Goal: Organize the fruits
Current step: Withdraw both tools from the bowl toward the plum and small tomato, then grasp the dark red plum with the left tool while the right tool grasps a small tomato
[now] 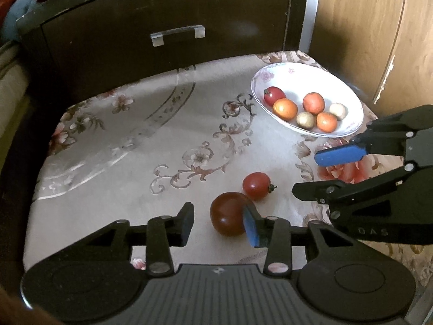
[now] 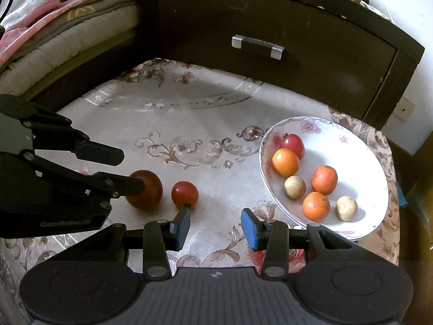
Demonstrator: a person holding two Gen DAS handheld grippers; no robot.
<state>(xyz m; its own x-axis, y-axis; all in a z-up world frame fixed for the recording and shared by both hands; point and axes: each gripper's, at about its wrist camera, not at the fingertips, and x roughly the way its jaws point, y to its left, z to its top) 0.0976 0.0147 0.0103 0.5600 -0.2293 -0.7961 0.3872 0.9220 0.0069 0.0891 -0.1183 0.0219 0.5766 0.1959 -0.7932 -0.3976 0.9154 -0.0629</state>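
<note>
A large dark red tomato [image 1: 228, 214] and a smaller red tomato [image 1: 256, 185] lie on the flowered tablecloth. My left gripper [image 1: 218, 223] is open, its jaws standing around the large tomato [image 2: 147, 189], right pad touching it. My right gripper [image 2: 213, 227] is open and empty, just in front of the small tomato [image 2: 184, 194]; it also shows in the left wrist view [image 1: 311, 174]. A white flowered plate [image 2: 360, 146] at the right holds a red tomato [image 2: 292, 144], three orange fruits and two small pale brown fruits.
A dark wooden cabinet with a metal drawer handle [image 2: 257, 46] stands along the table's far edge. Bedding [image 2: 54, 35] lies at the back left. A wooden door [image 1: 379, 27] stands at the right beyond the plate [image 1: 349, 103].
</note>
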